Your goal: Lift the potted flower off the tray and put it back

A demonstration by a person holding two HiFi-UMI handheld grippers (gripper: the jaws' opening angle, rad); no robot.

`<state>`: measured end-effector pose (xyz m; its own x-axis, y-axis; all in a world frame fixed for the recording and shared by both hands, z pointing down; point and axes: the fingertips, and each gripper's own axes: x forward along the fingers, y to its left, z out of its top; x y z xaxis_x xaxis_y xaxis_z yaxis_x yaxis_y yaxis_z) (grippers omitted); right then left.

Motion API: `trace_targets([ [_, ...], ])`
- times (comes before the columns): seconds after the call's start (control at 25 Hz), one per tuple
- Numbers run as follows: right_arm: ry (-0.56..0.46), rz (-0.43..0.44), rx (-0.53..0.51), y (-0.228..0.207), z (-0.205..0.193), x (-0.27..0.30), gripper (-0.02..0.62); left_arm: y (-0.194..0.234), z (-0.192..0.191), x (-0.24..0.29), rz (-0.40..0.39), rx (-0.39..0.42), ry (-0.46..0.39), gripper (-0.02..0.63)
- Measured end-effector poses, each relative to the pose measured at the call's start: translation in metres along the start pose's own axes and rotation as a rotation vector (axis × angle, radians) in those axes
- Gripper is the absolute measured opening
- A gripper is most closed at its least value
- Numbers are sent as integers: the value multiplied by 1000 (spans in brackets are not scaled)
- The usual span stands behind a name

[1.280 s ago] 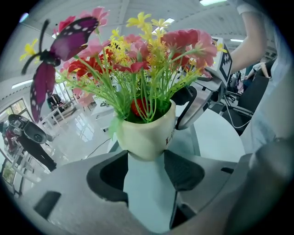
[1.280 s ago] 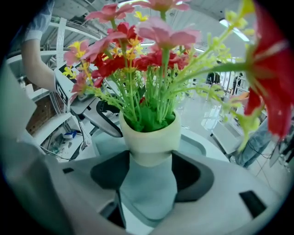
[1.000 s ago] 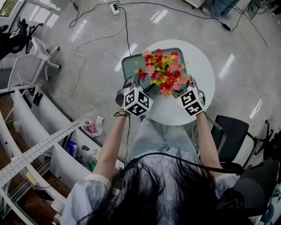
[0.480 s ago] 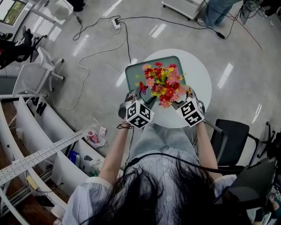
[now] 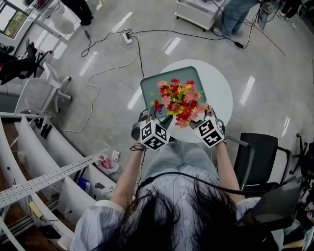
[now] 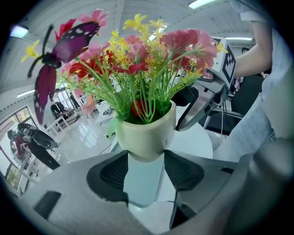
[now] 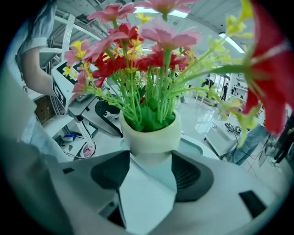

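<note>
The potted flower [image 5: 179,100], a bunch of red, pink and yellow blooms in a pale cream pot [image 6: 146,137], is held between both grippers near the front of the green tray [image 5: 152,83] on the round white table [image 5: 221,90]. My left gripper [image 5: 156,123] is shut on the pot's narrow lower part from the left, its pads [image 6: 112,172] pressed against it. My right gripper [image 5: 203,122] is shut on the same part from the right, pads [image 7: 186,174] touching. In the head view the blooms hide the pot. A purple butterfly ornament [image 6: 59,55] sticks out of the bunch.
A black chair [image 5: 255,157] stands right of the table by my leg. Cables and a power strip [image 5: 128,37] lie on the glossy floor behind. White curved shelving [image 5: 34,162] runs along the left. A person [image 5: 235,14] stands at the far top.
The flower and both grippers have shifted toward me relative to the tray, so more of the tray's far half shows. Both grippers stay shut on the pot.
</note>
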<state>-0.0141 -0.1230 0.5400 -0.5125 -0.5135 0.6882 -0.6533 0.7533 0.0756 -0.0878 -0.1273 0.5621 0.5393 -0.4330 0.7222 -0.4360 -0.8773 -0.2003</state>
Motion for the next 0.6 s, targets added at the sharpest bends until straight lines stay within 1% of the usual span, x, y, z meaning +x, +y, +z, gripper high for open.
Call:
trace_targets([
  [0.24,-6,-12,4,11,-1,-7,285,-8,-2,-9,-3,8,-5,233],
  [0.6,-15,-7,-20,12,-4,-30,285,-24,13,-18,27,-1,-5,233],
])
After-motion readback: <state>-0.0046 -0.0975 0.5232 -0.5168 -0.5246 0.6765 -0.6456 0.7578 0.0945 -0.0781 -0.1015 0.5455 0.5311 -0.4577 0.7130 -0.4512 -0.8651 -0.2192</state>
